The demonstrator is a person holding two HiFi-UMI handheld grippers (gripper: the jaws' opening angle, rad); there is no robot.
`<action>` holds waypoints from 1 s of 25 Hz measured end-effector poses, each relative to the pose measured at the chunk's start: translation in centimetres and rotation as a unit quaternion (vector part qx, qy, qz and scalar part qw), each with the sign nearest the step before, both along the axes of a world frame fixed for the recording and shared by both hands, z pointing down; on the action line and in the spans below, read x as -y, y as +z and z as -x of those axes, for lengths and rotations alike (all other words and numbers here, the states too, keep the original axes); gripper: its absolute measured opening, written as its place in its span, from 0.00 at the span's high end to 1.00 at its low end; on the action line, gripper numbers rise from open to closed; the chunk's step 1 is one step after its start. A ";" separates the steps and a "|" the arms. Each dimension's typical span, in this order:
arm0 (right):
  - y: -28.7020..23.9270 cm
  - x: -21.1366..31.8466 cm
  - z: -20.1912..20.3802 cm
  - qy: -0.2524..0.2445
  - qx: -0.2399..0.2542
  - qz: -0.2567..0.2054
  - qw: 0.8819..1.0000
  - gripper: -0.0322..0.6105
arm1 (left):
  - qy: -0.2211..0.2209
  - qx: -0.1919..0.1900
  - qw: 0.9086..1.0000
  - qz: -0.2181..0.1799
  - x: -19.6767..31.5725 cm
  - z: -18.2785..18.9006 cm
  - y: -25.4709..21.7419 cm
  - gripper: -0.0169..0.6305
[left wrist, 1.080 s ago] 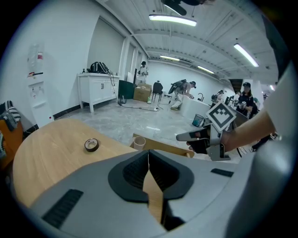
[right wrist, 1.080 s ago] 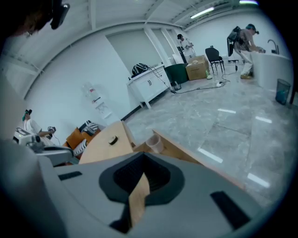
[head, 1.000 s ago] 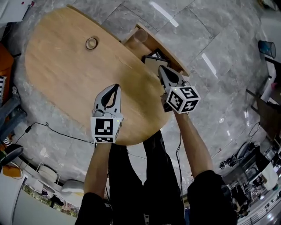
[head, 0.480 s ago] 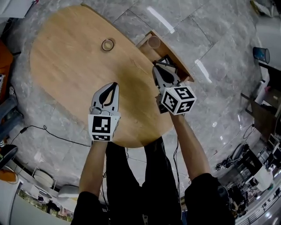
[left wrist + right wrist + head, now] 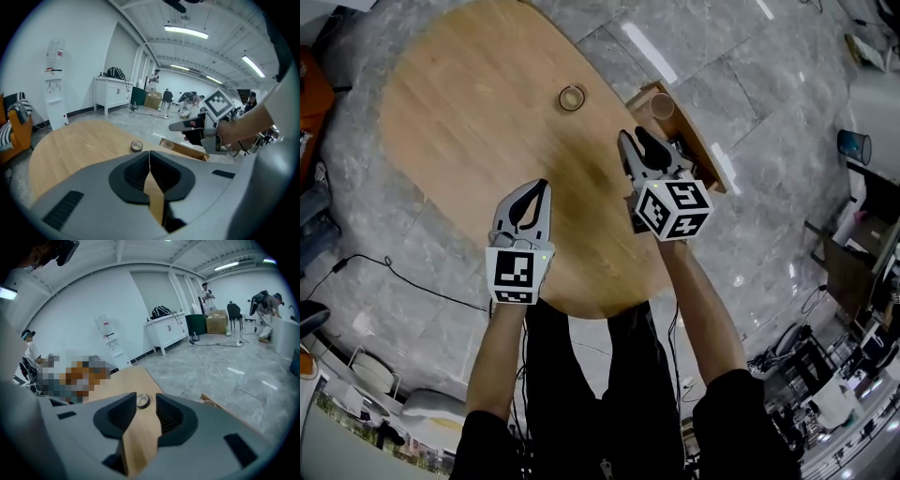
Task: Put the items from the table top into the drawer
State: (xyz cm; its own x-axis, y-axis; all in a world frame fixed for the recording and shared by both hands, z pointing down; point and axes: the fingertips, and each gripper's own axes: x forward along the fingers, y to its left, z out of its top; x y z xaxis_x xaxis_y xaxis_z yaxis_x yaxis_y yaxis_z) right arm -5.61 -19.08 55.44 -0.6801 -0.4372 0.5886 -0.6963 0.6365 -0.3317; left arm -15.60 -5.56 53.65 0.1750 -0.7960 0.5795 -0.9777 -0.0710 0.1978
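- The right gripper (image 5: 632,139) has its jaws spread. They have just been opening, and nothing sits between the pads; its own view shows only bare table and the far-off tape roll through the gap.
- The left gripper (image 5: 149,157) has its jaws clenched tip to tip on nothing. It hovers over the near part of the table (image 5: 459,122), well apart from any item.
- The right gripper hangs at the table's right edge, over the near end of the open drawer (image 5: 710,161). A cup (image 5: 662,106) stands at the drawer's far end. The gripper covers the rest of the drawer in the head view, so I cannot tell what else lies inside it.
- The tape roll (image 5: 572,97) lies flat on the far half of the table top, near the edge where the drawer opens. It is the only item I can see left on the wood.
- Step in hand, as I judge it: a drop into the drawer is finished and the right gripper is free, so the tape roll is the next thing to fetch.
- The next move calls for carrying the spread right gripper forward to the roll and lowering it so one pad goes outside the ring and one inside, or both across it. It then needs to close firmly before lifting the roll to the drawer.
- The roll is low and flat, so the pads must come down close to the wood.
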 end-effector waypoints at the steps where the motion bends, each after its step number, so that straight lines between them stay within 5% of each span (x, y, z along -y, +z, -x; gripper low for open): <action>1: 0.1 0.2 0.7 -0.005 -0.005 -0.004 1.000 0.76 | -0.003 -0.002 1.000 0.001 -0.2 0.4 0.1 0.95; 14: 3.9 3.4 7.9 -0.061 -0.086 -0.024 0.994 0.71 | -0.001 0.009 1.000 0.008 -2.1 2.1 0.3 0.95; 25: 9.3 4.6 9.4 -0.111 -0.171 -0.014 0.979 0.71 | -0.017 0.000 0.999 0.031 -4.0 2.8 1.7 0.95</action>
